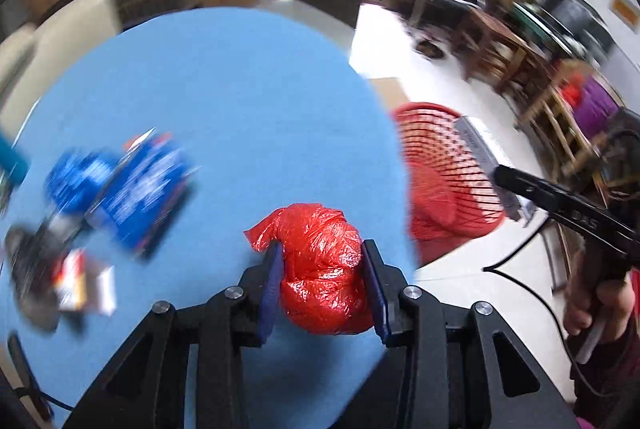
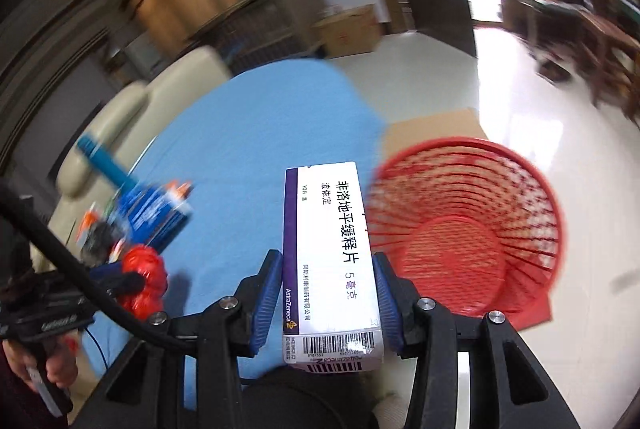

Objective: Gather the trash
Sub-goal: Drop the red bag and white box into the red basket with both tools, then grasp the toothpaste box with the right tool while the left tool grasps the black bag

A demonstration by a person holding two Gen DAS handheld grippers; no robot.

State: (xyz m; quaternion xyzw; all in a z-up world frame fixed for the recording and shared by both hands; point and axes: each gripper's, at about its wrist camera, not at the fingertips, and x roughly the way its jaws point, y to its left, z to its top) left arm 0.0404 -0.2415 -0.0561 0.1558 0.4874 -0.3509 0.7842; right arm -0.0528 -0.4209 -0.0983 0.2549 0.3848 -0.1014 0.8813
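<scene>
Both loads gripped, carry-to-bin step.
Left gripper (image 1: 322, 287) clamps red plastic bag (image 1: 324, 269), right gripper (image 2: 326, 303) clamps medicine box (image 2: 328, 253); next: over red basket (image 2: 472, 229), release.

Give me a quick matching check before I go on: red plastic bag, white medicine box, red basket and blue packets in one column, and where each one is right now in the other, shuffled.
Things:
1. red plastic bag
2. white medicine box
3. red basket
4. blue packets

Places:
A. on the floor beside the blue table
B. clamped in the left gripper
C. lying loose on the table
D. clamped in the right gripper

Pairs: 1-B, 2-D, 3-A, 4-C
</scene>
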